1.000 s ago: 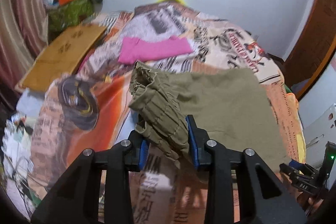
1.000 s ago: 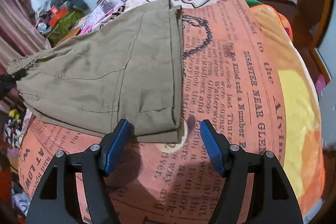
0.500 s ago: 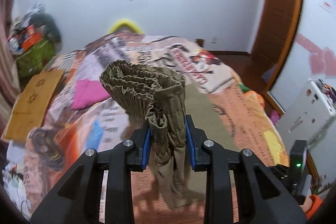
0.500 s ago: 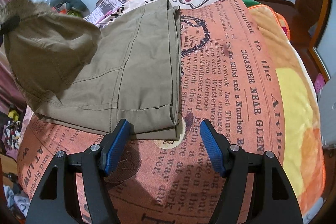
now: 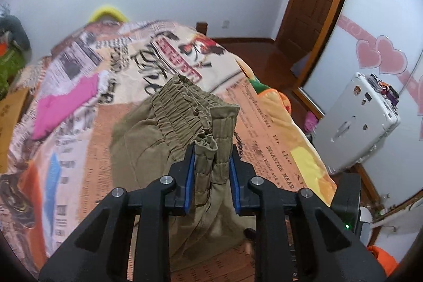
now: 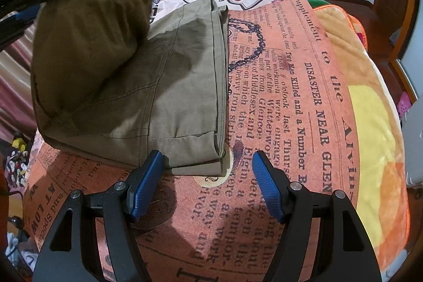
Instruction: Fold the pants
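Nearest the left wrist camera, the left gripper (image 5: 211,171) has its jaws clamped on the gathered waistband of the olive pants (image 5: 164,149), lifted off the bed (image 5: 267,107); this looks like the fold-over step, so next the waistband should travel toward the hems. Only the right wrist view shows those hems at 12 o'clock of the right gripper (image 6: 207,185), whose jaws gape empty just short of the cloth.

Two black handheld grippers – blue-padded fingers

Left gripper (image 5: 211,176) and right gripper (image 6: 208,181) share angular black frames, ribbed blue pads (image 6: 265,186) and silver screws (image 5: 164,179) – triangular cut-outs below.
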`<state>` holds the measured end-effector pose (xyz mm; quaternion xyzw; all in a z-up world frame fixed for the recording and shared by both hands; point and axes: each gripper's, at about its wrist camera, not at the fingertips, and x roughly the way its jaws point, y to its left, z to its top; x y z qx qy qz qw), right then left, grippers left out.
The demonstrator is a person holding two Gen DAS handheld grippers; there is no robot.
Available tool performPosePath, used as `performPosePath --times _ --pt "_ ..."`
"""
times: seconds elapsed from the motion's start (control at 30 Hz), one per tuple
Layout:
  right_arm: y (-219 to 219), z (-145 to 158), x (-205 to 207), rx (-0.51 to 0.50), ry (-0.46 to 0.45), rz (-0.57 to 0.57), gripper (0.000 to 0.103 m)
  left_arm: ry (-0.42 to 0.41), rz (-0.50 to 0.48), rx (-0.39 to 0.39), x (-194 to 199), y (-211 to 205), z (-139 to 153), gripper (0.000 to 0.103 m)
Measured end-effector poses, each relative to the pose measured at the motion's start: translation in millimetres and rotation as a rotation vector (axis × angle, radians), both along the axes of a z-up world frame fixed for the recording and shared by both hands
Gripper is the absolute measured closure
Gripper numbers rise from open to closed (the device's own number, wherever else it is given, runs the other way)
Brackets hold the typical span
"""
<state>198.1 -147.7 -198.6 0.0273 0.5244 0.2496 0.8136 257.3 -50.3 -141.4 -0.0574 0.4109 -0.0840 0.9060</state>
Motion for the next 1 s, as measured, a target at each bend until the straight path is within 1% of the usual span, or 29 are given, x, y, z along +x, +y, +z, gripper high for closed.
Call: performPosePath --times 0.13,0.27,0.4,0.53,0.63,0.7,0.73,0.83,0.87,0.93,1.0 --pt "-0.2 -0.2 -0.1 0.004 0.003 0.0 0.037 0.055 -0.039 -0.034 10.7 -6.1 -12.3 0.08" --pt "0.2 -0.4 0.1 0.006 0.005 -0.001 0.037 0.113 -0.086 -0.026 14.7 -20.6 -29.8 0.08" --pt "0.1 -0.6 0.3 0.006 0.005 -0.001 0.037 0.19 -0.122 -0.027 17.7 -32.3 -54.6 0.08" --pt "0.6 -1.3 1.3 0.004 0.007 -0.005 0.037 0.23 -0.165 -0.004 15.6 -40.9 -66.0 0.078" --pt "0.7 -0.3 0.8 -0.003 0.01 0.0 0.037 0.23 -0.185 0.03 12.3 -47.3 -67.1 0.075" --pt "-0.9 1.3 -0.6 -0.008 0.016 0.003 0.037 0.23 -0.196 0.032 8.9 -49.0 -64.2 0.065" --pt "-1.6 2.3 -1.6 -0.012 0.02 0.004 0.037 0.231 -0.205 0.015 6.4 -48.5 -61.5 0.063" --pt "-3.0 6.6 -4.4 -0.03 0.03 0.004 0.037 0.234 -0.239 -0.055 -3.2 -43.7 -50.0 0.062" --pt "-3.3 9.5 -5.5 -0.034 0.028 0.008 0.037 0.22 -0.24 -0.061 -9.6 -39.4 -44.4 0.061" --pt "-4.1 18.8 -8.4 -0.043 -0.001 0.017 0.037 0.198 -0.219 -0.037 -16.4 -30.1 -38.0 0.06" --pt "-5.1 28.8 -8.7 -0.042 -0.034 0.019 0.037 0.175 -0.177 0.015 -22.6 -15.2 -35.0 0.06"
